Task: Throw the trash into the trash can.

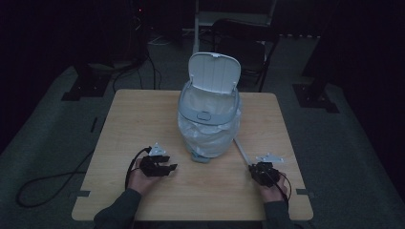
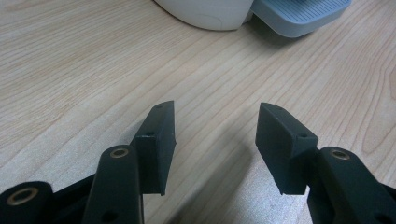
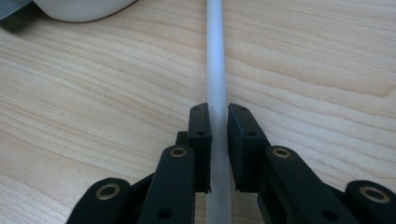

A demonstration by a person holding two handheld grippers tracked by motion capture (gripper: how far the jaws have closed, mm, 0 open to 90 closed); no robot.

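The right claw [image 3: 218,116] is clamping a thin white rod [image 3: 215,70] that is lying flat on the wooden worktop [image 1: 143,119], and the chief risk is sitting in that grip. The rod is round and smooth, and the pads are catching it close to its near end, so most of its length is reaching away toward 12 o'clock in the right gripper view. If the hand lifts from here, I judge the long free part could sag or swivel between the pads, or the rod could roll out of them. Its far end is lying close to the base of the white pedal bin [image 1: 210,119], which is standing lined with a bag and with its lid [image 1: 213,71] up; in the high view the rod [image 1: 241,151] is running from the right claw [image 1: 254,171] toward 11 o'clock, so a careless swing could knock the bin.

The right claw is nearly closed, both pads pressing the rod's sides with the worktop under it. The left claw [image 2: 215,135] is standing released, jaws wide apart and nothing between them, hovering low over bare wood with the bin's grey pedal [image 2: 299,16] at about 1 o'clock; in the high view the left claw [image 1: 168,168] is sitting at the bin's 7 o'clock.
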